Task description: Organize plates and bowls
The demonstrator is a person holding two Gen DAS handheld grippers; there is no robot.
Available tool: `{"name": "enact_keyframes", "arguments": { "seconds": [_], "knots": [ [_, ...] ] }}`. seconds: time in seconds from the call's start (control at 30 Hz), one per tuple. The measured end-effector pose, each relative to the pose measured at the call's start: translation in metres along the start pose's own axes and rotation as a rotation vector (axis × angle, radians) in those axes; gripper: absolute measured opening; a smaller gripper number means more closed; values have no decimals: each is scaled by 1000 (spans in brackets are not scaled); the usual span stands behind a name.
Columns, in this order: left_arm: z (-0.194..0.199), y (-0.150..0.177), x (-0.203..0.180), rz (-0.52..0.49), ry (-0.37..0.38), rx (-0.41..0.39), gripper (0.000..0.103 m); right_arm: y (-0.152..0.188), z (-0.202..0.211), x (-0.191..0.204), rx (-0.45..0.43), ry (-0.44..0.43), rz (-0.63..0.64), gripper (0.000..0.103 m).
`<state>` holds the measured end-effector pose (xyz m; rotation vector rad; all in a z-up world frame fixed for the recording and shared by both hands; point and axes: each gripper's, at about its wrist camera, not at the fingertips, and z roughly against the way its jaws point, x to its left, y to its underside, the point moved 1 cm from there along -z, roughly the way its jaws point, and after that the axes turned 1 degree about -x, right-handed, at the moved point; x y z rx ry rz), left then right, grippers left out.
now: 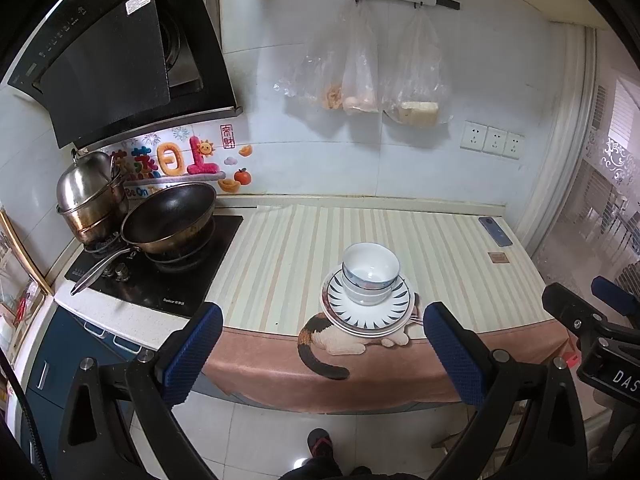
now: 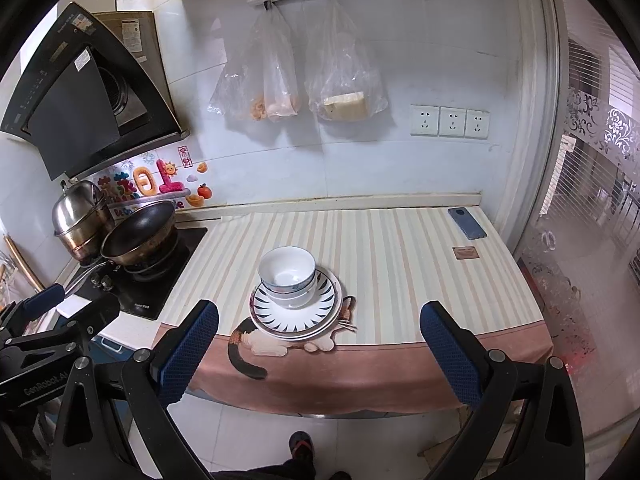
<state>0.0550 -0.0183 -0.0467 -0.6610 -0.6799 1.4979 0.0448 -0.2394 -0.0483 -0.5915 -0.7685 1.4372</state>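
Two bowls nested atop stacked plates, frame centre, on striped cloth. Left gripper and right gripper both spread wide, empty, at lower frame.

Left gripper hangs level, jaws spread wide and holding nothing; right gripper alongside it, jaws equally wide, also unladen.

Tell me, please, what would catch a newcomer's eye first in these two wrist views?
First comes the stack of bowls nested on striped plates, near the front edge of the striped cloth, partly over its printed cat. On the left, a dark wok and a steel pot crowd the stove under the black hood. Both the left gripper and right gripper hang open, short of the counter, holding nothing.
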Motion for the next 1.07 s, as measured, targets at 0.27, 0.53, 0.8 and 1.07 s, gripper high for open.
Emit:
{"name": "enact_keyframes", "arguments": {
  "seconds": [0.27,0.53,0.8,1.07],
  "knots": [
    [1,-3,-10,-7,-6,-6,103,0,1,-3,-9,3,-2,103],
    [1,-4,-14,-4,-16,-11,103,0,-2,-10,2,-7,-5,103],
    [1,-4,-18,-3,-19,-14,103,-2,-3,-14,1,-8,-6,103],
    [1,-4,-19,-3,-18,-12,103,-2,-5,-17,6,-19,-2,103]
  ]
}}
